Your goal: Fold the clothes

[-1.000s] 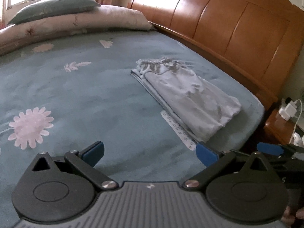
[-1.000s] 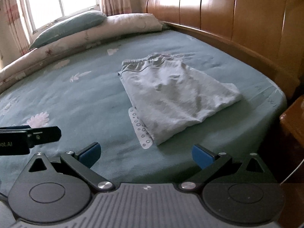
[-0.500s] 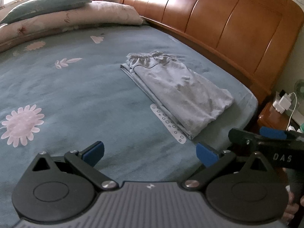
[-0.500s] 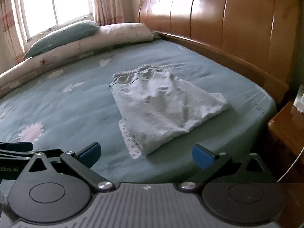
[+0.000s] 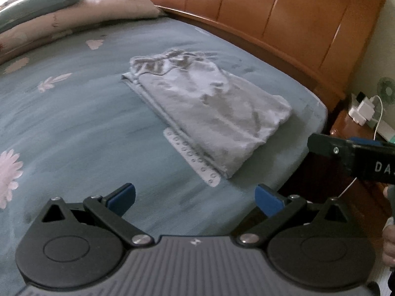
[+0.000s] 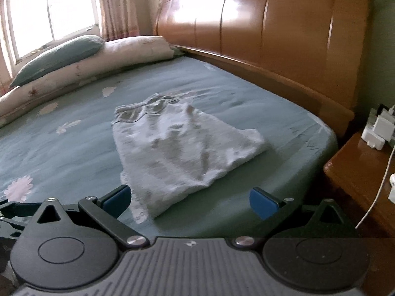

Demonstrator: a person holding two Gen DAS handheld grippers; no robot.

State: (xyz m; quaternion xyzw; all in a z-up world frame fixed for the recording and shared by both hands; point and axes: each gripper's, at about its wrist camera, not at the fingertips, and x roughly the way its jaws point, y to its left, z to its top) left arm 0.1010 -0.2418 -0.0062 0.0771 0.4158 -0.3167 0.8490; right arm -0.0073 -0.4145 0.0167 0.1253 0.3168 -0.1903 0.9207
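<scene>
Fingers of the left gripper [image 5: 195, 196] stand wide apart and empty above the sheet [image 5: 74, 123], short of the garment [image 5: 207, 113]. The right gripper [image 6: 190, 198] is just as wide and holds nothing, its left pad just before the garment's [image 6: 182, 150] near corner. The folded grey garment lies flat near the bed's foot corner, its long axis running from the gathered waistband, far and towards the pillows [image 6: 81, 59], down to the near fold. Only the left view shows the dotted white strip [image 5: 192, 157] clearly, poking from under the near long edge; in the right view it is blurred, perhaps the pale bit by the left pad. The left view also catches the right gripper at its right edge, cut off. The right view alone shows the window [image 6: 49, 12]. The headboard [image 6: 271, 37] runs behind.
</scene>
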